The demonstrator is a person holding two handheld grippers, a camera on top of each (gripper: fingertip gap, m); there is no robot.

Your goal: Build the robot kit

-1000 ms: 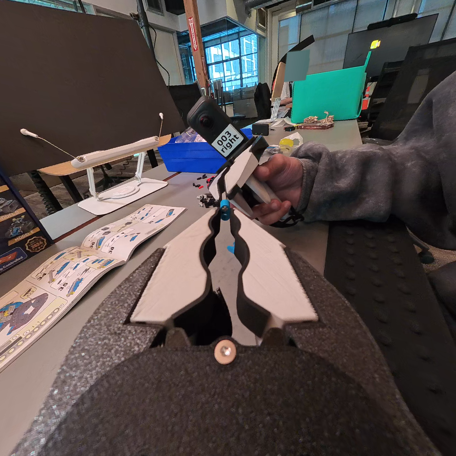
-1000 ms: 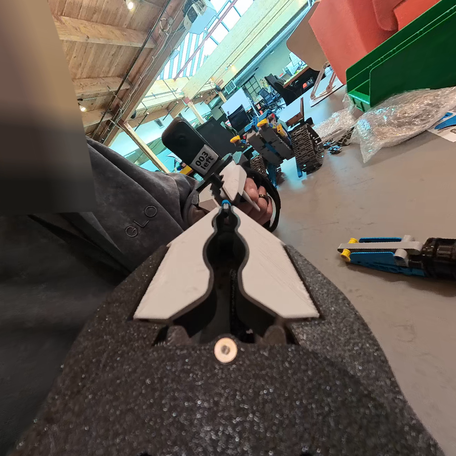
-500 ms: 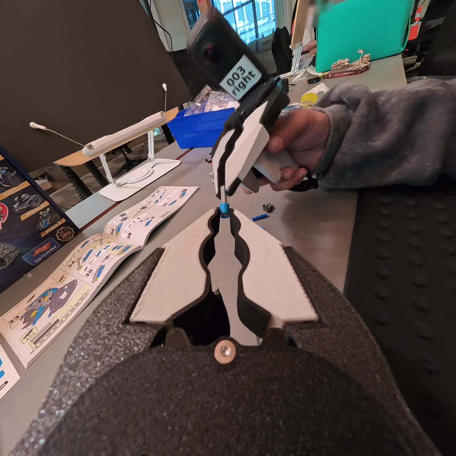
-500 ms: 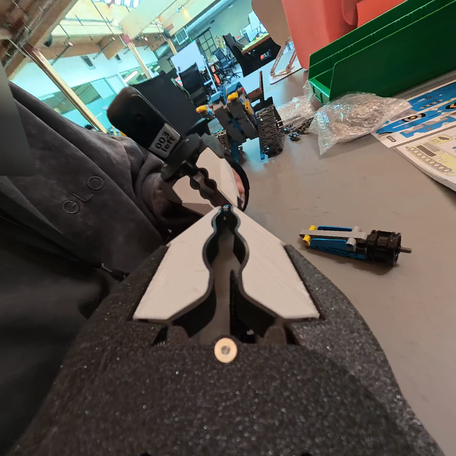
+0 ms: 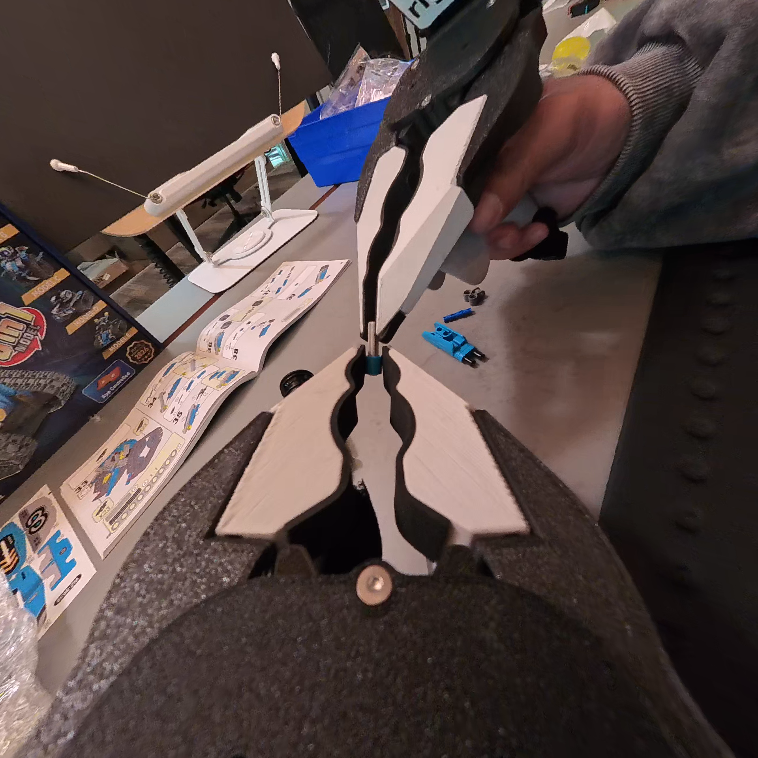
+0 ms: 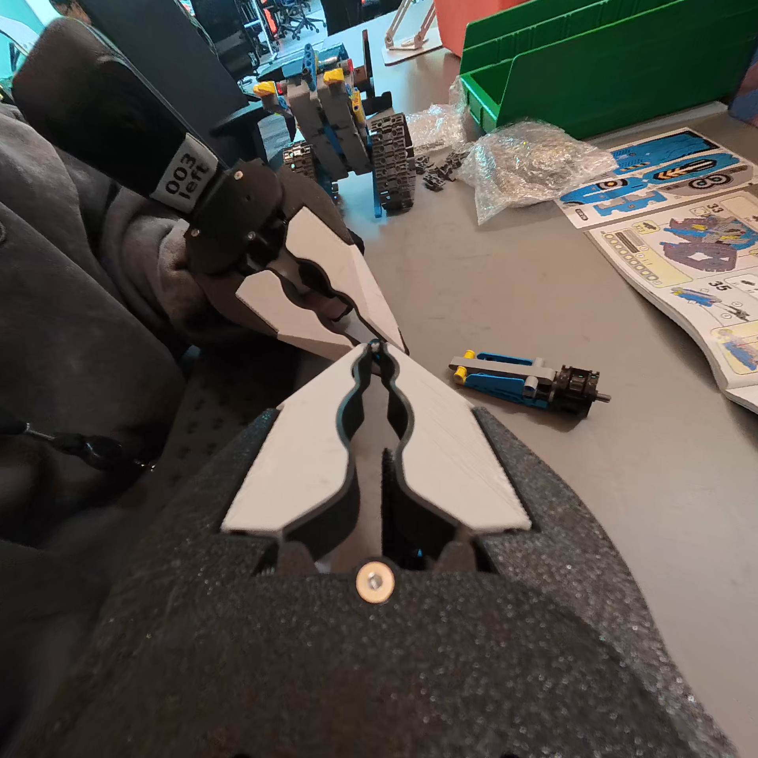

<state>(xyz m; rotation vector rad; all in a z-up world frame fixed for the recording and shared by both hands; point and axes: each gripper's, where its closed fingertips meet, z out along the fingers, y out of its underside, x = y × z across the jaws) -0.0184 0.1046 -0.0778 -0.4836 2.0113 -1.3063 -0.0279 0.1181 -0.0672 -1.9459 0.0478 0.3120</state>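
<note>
In the left wrist view my left gripper [image 5: 372, 361] is shut on a small blue bush [image 5: 372, 365]. My right gripper [image 5: 371, 333] points down from above, tip to tip with it, shut on a thin grey axle [image 5: 371, 340] whose lower end meets the bush. A hand [image 5: 549, 164] in a grey sleeve holds the right gripper. In the right wrist view my right gripper [image 6: 375, 349] is shut with the small part barely showing at its tips. The left gripper [image 6: 389, 342] comes in from the upper left and touches those tips.
On the grey table: a blue and grey assembly with a black motor [image 6: 529, 379], a tracked model [image 6: 344, 135], plastic bags [image 6: 529, 164], a green bin [image 6: 615, 61], an open instruction booklet [image 5: 213, 369], a sticker sheet [image 6: 656, 180], loose blue pieces [image 5: 449, 342], a blue bin [image 5: 340, 139], a white stand [image 5: 229, 180], a black studded mat [image 5: 697, 410]. The grippers are tip to tip, or close to it.
Both grippers have tipped down toward the table. The right gripper has risen above the left one and come closer. The tips have stayed together on the bush and axle.
</note>
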